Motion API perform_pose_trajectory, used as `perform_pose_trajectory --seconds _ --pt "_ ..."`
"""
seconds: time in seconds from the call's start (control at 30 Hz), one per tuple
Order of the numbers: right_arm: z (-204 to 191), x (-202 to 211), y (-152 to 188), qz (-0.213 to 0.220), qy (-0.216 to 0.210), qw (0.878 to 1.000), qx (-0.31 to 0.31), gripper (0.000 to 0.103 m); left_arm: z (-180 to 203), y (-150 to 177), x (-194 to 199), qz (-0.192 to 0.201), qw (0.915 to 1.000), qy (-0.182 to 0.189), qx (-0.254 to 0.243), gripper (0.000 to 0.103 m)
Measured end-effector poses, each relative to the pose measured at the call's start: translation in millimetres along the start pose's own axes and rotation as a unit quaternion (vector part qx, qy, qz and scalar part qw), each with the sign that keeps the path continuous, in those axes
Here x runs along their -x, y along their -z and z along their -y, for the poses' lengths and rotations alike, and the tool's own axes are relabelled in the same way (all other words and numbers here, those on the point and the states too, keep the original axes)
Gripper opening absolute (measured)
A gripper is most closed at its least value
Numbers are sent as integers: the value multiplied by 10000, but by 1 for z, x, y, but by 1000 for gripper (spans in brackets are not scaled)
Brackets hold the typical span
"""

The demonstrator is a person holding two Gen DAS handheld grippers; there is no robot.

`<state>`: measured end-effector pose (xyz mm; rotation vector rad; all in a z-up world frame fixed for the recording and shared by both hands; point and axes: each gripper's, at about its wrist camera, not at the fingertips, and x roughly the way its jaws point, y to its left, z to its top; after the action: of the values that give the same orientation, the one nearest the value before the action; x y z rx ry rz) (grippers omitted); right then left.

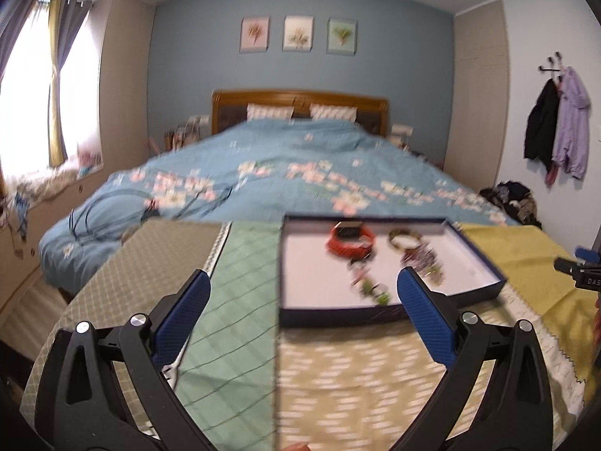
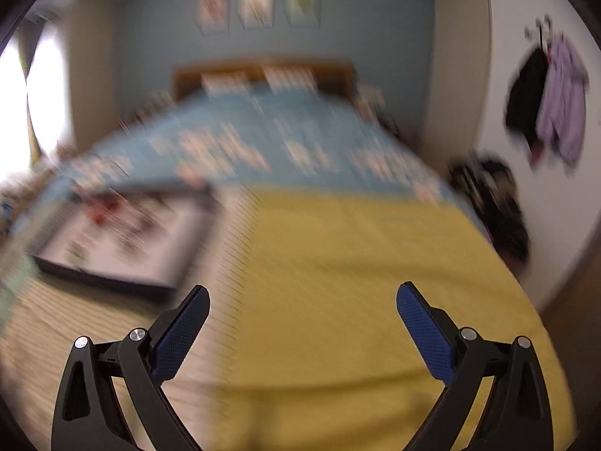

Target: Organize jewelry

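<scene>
Red bracelet in tray ahead of left gripper, right gripper, both gaping, empty.

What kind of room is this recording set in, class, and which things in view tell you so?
A home bedroom, most likely. A made bed with a wooden headboard and pillows fills the room, and coats hang on wall hooks. The jewelry tray sits on cloths laid at the bed's foot.

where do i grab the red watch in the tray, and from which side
Take the red watch by its band loop, coming down from above. It lies flat at the far end of the tray, with beaded jewelry close on its right, so pinch the left part of the band.
</scene>
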<state>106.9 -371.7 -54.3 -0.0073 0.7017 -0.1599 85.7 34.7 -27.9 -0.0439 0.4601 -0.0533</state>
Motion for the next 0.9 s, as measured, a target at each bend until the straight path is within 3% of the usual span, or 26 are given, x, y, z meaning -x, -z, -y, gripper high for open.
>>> perform_pose_trajectory --seconds 0.1,0.23,0.3,0.5,0.7,0.83,0.9 --pt "47 -35 2 -657 319 9971 -225 96 -24 3 -15 -314 9993 -154 99 98" --pt "89 -64 2 -1030 502 9917 -576 96 -53 4 -33 -691 9966 -439 138 98" --pt "105 -78 1 -1216 328 9890 -776 97 -63 5 -44 -894 9947 -499 126 98" --pt "111 -86 -3 -1226 347 9893 -705 98 -80 7 -76 -1396 9874 -738 114 98" --pt "115 -86 -4 -1229 316 9891 -741 98 -95 12 -99 -1838 9796 -726 360 98" --pt "115 -86 -5 -1230 316 9891 -741 98 -103 19 -117 -2267 9693 -821 481 98" --pt "116 -86 -4 -1229 315 9891 -742 98 -102 20 -116 -2271 9692 -828 477 97"
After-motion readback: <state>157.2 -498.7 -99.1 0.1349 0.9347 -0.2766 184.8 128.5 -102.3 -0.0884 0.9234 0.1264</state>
